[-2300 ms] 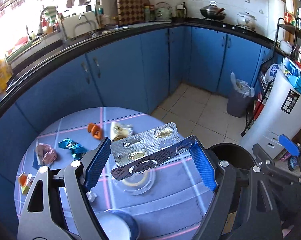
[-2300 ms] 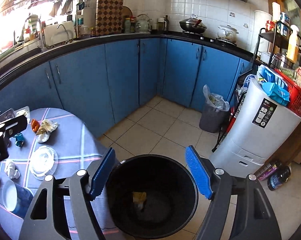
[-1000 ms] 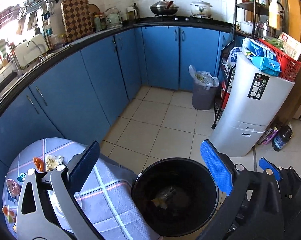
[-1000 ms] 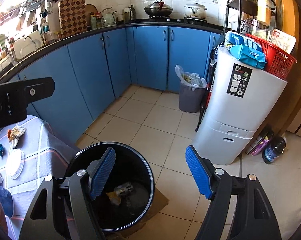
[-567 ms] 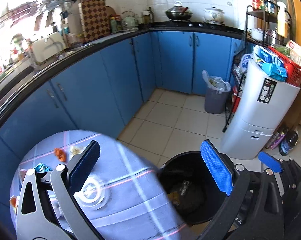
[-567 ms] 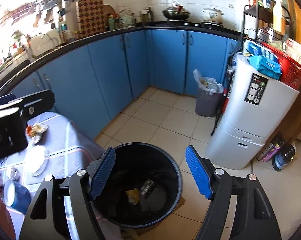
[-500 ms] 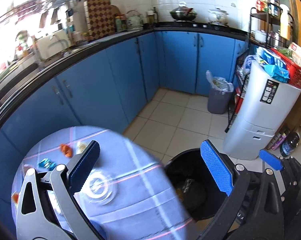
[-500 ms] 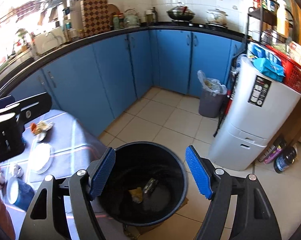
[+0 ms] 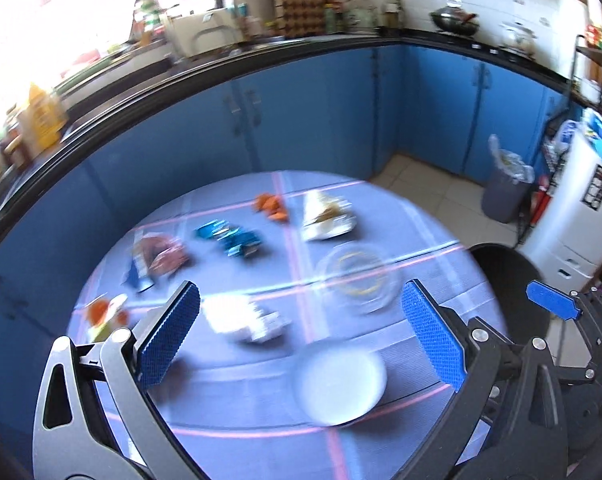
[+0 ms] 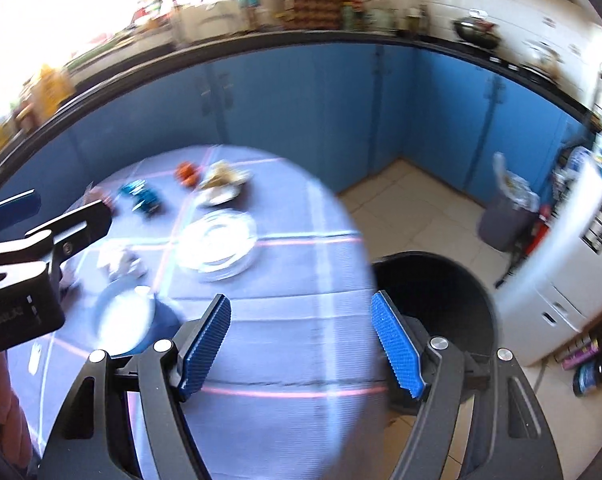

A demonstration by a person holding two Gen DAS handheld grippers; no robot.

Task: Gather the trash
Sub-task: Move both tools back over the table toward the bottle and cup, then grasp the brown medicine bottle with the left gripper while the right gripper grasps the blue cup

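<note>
Both views are motion-blurred. My left gripper (image 9: 301,336) is open and empty above the round blue-clothed table (image 9: 241,408). Trash lies on the table: a crumpled white tissue (image 9: 241,318), a blue wrapper (image 9: 231,238), an orange scrap (image 9: 271,204), a white-and-yellow wrapper (image 9: 327,218), a pink packet (image 9: 159,254) and a small orange-and-white piece (image 9: 103,314). The black bin (image 9: 513,280) stands at the table's right edge. My right gripper (image 10: 301,348) is open and empty over the table's near right part, beside the bin (image 10: 441,308).
A clear plastic lid (image 9: 357,276) and a white bowl (image 9: 339,384) sit on the table. Blue cabinets (image 9: 301,120) curve behind it. A small grey bin with a bag (image 9: 505,196) and a white appliance (image 9: 577,208) stand on the tiled floor at right.
The blister pack that my left gripper held 2.3 s ago lies in the black bin. Both grippers have swung left from the bin back over the table.
</note>
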